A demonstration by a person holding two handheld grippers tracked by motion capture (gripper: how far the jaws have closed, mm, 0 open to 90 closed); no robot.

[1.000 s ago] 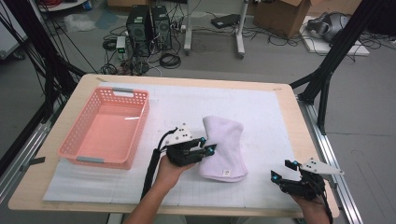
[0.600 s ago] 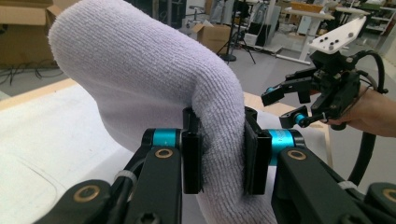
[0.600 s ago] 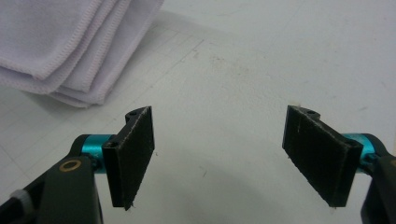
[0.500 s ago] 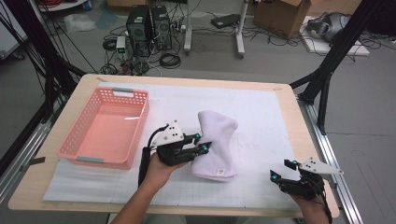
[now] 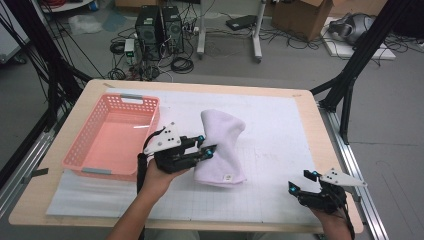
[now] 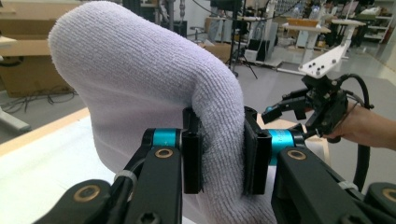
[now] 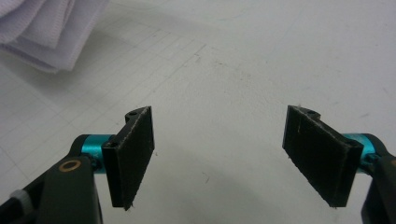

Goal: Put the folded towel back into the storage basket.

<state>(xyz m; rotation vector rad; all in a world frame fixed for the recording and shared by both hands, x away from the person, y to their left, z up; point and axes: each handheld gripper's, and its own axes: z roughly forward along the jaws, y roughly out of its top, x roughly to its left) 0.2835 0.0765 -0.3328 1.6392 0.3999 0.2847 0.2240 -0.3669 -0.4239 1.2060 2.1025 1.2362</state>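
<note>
From the high view, the folded towel (image 5: 220,147) sits near the middle of the white mat (image 5: 270,125), just to the right of the pink basket (image 5: 112,137); its far end is raised and tilted while the near end, with a small label, rests on the mat; the left gripper (image 5: 206,149) pinches the towel's left edge, the forearm coming in from the bottom edge and angling up to the right, the grey plate on top; the right gripper (image 5: 300,181) rests low at the near right corner of the table (image 5: 305,100), well apart from the towel, pointing left.

In the left gripper view, the two black pads (image 6: 192,156) press a thick fold of white terry between them; the cloth bulges above and beside the jaws, so it looks soft, light and limp; a grip on a bunched fold like this one should carry it, though the free layers will likely sag and could unfold; the right gripper (image 6: 280,109) shows farther off, held in a hand (image 6: 364,128).

In the right gripper view, the jaws stand spread wide with nothing between them, hovering over bare mat (image 7: 261,56); a corner of the towel's layered edge (image 7: 42,32) lies at the upper left.
</note>
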